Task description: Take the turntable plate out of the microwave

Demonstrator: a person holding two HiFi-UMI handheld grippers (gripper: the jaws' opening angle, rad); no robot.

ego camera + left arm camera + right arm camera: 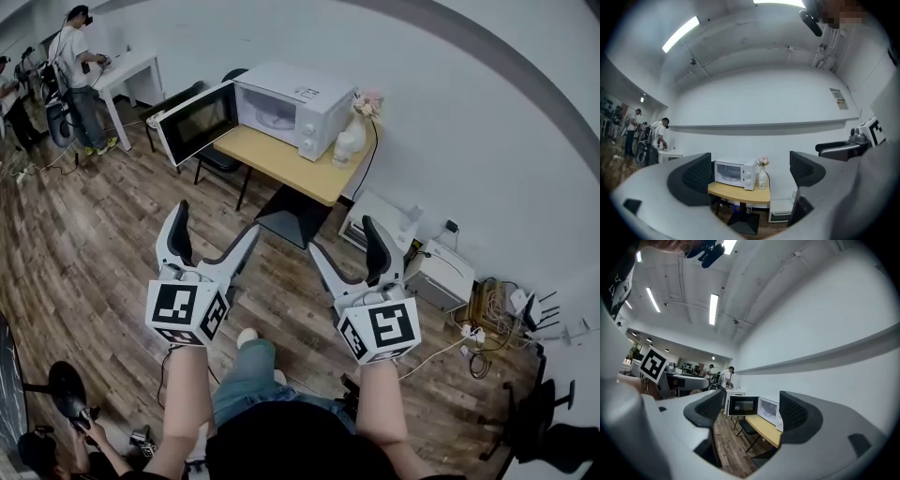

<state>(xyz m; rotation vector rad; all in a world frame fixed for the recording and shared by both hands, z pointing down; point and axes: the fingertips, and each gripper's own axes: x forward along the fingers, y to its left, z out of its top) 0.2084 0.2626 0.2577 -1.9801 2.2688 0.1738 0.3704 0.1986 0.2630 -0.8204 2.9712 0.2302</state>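
Observation:
A white microwave [298,105] stands on a small wooden table [281,161] against the wall, several steps ahead of me. Its door [199,122] hangs wide open to the left. The cavity looks pale inside, and the turntable plate is too small to make out. Both grippers are held out over the floor, far short of the table. My left gripper [216,225] is open with nothing between its fingers, and so is my right gripper [344,239]. The left gripper view frames the microwave [733,172] between wide jaws. In the right gripper view the open door [743,405] shows between the jaws.
A white vase with pink flowers [354,127] stands right of the microwave. A dark chair [217,161] sits under the table's left side. White boxes [441,272] and tangled cables [487,314] line the wall at right. People [75,66] work at a white table far left.

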